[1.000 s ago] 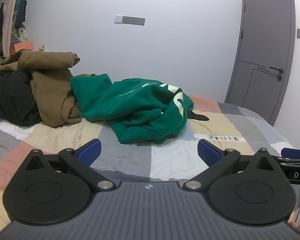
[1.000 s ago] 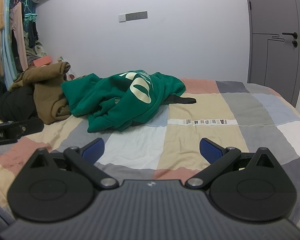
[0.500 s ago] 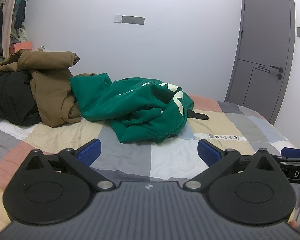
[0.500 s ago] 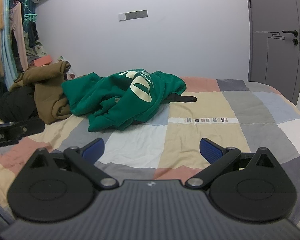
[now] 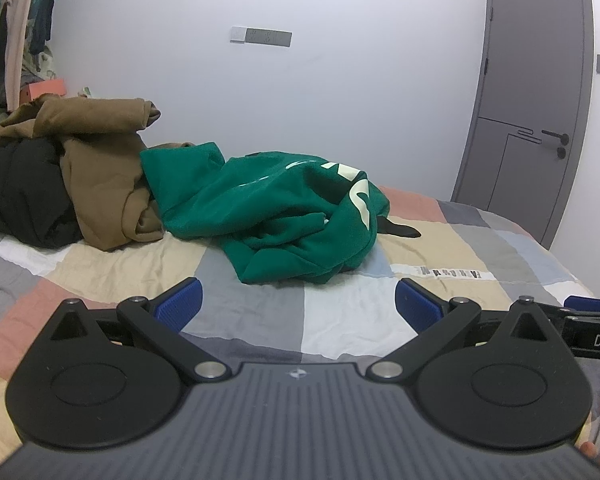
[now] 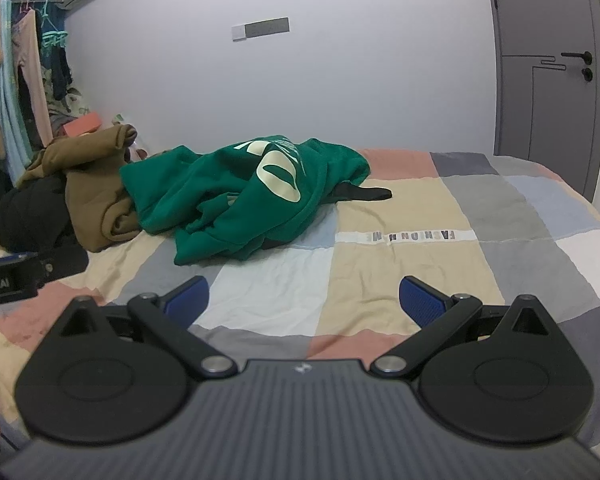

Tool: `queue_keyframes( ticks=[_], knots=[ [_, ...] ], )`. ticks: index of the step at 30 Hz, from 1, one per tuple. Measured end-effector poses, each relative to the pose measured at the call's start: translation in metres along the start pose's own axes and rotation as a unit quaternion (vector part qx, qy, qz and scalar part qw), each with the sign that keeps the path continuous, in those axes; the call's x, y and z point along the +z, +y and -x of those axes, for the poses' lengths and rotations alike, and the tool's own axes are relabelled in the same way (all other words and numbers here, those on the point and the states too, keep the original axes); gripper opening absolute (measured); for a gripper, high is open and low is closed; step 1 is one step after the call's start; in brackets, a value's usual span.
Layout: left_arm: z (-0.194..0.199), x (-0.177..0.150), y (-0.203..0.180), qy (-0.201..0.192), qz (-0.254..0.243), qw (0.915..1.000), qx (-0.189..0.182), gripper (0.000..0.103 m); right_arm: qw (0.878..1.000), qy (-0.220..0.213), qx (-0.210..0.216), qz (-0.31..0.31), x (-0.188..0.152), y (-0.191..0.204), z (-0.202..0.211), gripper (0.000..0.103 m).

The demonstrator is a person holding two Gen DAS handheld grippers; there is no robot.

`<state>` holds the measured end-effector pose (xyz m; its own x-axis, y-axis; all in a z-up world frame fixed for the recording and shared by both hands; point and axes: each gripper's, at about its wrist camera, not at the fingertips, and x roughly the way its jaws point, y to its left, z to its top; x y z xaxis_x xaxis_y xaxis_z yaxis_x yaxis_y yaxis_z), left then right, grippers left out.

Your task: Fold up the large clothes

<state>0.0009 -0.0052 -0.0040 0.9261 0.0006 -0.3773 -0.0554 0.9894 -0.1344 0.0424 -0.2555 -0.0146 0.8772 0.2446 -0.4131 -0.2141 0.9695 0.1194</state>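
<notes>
A crumpled green sweatshirt (image 5: 276, 212) (image 6: 252, 196) with cream lettering lies in a heap on the patchwork bedspread (image 5: 332, 332) (image 6: 420, 216). My left gripper (image 5: 298, 306) hovers over the bed a short way in front of the heap, open, with nothing between its blue pads. My right gripper (image 6: 304, 302) is also open and empty, low over the bedspread, short of the sweatshirt. A black strip of cloth (image 5: 400, 230) (image 6: 364, 192) pokes out from under the sweatshirt's right side.
A brown garment (image 5: 100, 176) (image 6: 96, 184) and a black one (image 5: 20, 192) (image 6: 32, 212) are piled left of the sweatshirt. Hanging clothes (image 6: 16, 92) fill the far left. A grey door (image 5: 528, 120) (image 6: 548, 72) stands at the right. The other gripper's edge (image 5: 592, 328) (image 6: 4, 284) shows in each view.
Both grippers have crept slightly forward toward the green sweatshirt; both stay open. The clothes have not moved.
</notes>
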Motion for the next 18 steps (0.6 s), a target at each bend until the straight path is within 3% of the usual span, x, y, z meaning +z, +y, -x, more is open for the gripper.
queue_keyframes(
  ticks=[8,18],
  knots=[
    [-0.024,0.005,0.003,0.010,-0.005,0.9999,-0.006,0.103,1.000,0.007,0.003,-0.007,0.002,-0.001,-0.008,0.103],
    [-0.108,0.026,0.013,0.037,0.011,0.9985,-0.038,0.103,0.999,0.026,0.012,-0.029,0.028,-0.007,-0.057,0.103]
  ],
)
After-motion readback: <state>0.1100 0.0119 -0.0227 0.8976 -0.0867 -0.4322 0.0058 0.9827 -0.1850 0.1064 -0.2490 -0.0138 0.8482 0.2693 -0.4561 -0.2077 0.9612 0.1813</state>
